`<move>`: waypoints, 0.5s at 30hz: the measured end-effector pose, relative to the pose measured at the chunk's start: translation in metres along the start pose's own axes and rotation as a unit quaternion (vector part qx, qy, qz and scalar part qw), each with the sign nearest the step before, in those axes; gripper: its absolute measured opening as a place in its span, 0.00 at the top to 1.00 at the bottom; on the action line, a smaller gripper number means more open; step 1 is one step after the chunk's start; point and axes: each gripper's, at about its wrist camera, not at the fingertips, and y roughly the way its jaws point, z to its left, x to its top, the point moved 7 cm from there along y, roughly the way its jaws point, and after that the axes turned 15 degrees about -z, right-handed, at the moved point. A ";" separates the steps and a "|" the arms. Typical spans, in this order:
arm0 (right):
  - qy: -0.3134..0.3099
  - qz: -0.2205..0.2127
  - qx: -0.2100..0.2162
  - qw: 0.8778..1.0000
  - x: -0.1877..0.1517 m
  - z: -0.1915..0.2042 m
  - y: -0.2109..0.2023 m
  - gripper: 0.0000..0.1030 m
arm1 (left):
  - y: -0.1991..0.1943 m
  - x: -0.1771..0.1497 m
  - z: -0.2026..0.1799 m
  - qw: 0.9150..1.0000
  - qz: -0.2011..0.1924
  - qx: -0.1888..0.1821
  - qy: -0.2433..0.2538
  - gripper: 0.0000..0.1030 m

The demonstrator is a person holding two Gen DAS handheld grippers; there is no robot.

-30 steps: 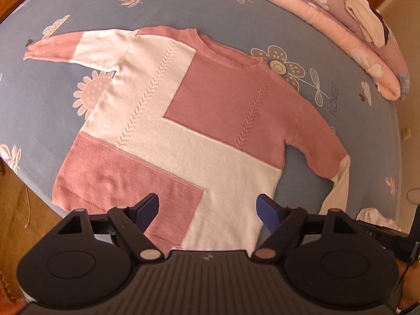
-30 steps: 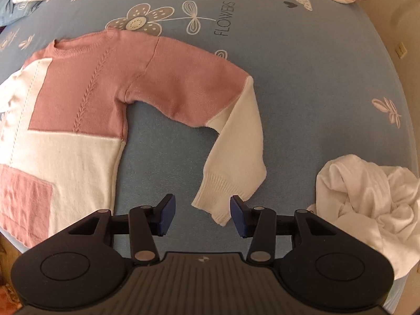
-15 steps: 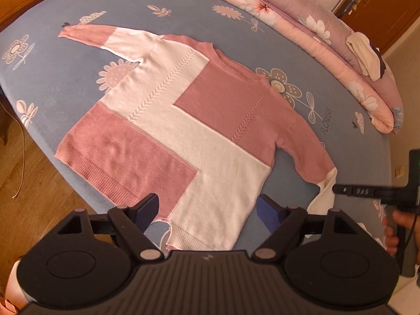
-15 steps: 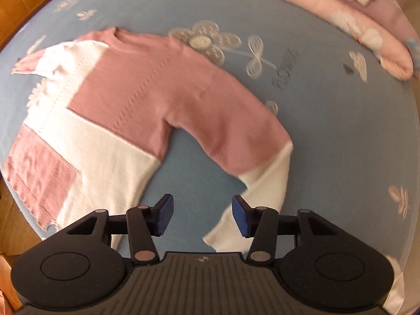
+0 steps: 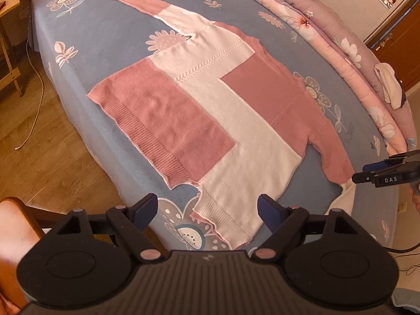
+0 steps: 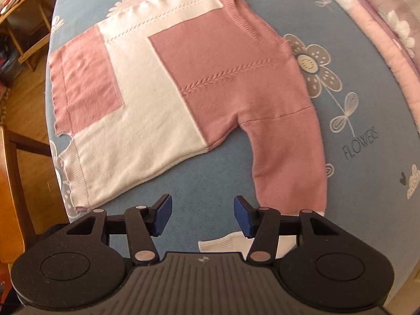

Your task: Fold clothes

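The pink and white colour-block knitted sweater [image 5: 218, 120] lies flat and face up on the blue flower-print bed [image 5: 110, 39], both sleeves spread out, so no fold is made yet; every fold is left. The left tongs [image 5: 207, 210] hang apart and empty over its hem, the right tongs [image 6: 203, 214] apart and empty near the white cuff [image 6: 223, 244]

Soft ribbed-knit sweater [image 5: 236, 120] on matt, seemingly cotton bedsheet [image 5: 110, 39]; glossy wood floor [image 5: 39, 157].
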 end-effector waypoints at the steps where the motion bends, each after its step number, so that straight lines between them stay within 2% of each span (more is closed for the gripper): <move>1: -0.024 -0.006 0.004 1.000 -0.004 0.003 0.006 0.45 | 0.010 -0.007 -0.001 1.000 -0.001 -0.002 -0.001 0.19; 4: -0.106 -0.008 0.008 0.994 -0.017 0.007 0.027 0.45 | 0.042 -0.026 -0.014 1.000 0.000 -0.012 -0.010 0.19; 6: -0.145 0.012 0.028 0.989 -0.031 0.005 0.042 0.45 | 0.065 -0.033 -0.028 1.000 -0.002 -0.021 -0.004 0.19; 8: -0.197 0.016 0.055 0.979 -0.047 0.003 0.049 0.45 | 0.089 -0.039 -0.045 0.999 0.000 -0.035 0.000 0.19; 11: -0.289 0.036 0.095 0.952 -0.074 -0.004 0.059 0.45 | 0.118 -0.049 -0.075 0.999 0.004 -0.054 0.002 0.19; 15: -0.398 0.039 0.160 0.903 -0.097 -0.011 0.064 0.45 | 0.152 -0.061 -0.123 0.997 0.014 -0.079 -0.005 0.19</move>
